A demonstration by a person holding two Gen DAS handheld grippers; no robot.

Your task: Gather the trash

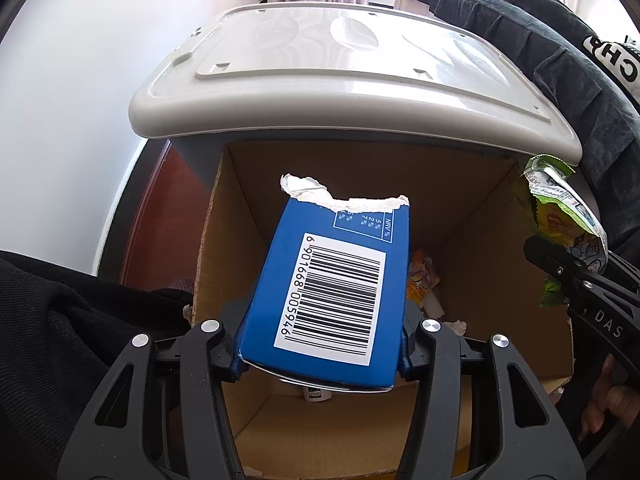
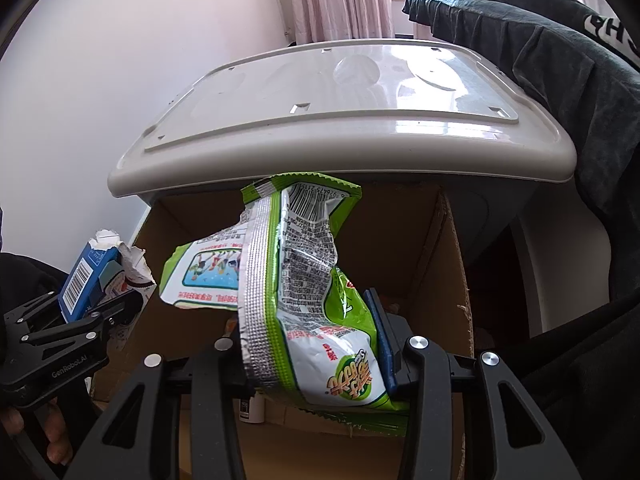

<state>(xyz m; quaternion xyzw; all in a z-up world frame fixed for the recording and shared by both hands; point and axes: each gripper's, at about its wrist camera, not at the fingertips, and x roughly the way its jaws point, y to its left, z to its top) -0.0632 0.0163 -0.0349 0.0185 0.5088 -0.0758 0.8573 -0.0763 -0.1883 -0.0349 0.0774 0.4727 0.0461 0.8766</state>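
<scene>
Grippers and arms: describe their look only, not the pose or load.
Both grippers, left gripper and right gripper, are matte black linkage frames with triangular cut-outs, silver round pivots and blue jaws. White lettering "GenRobot.AI" marks the left one. Sleeves are black fabric.

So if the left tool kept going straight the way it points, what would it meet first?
Probably the far inner wall of the cardboard box, just under the grey lid. The left tool holds the blue carton over the open box, with nothing else ahead; depth is uncertain.
</scene>
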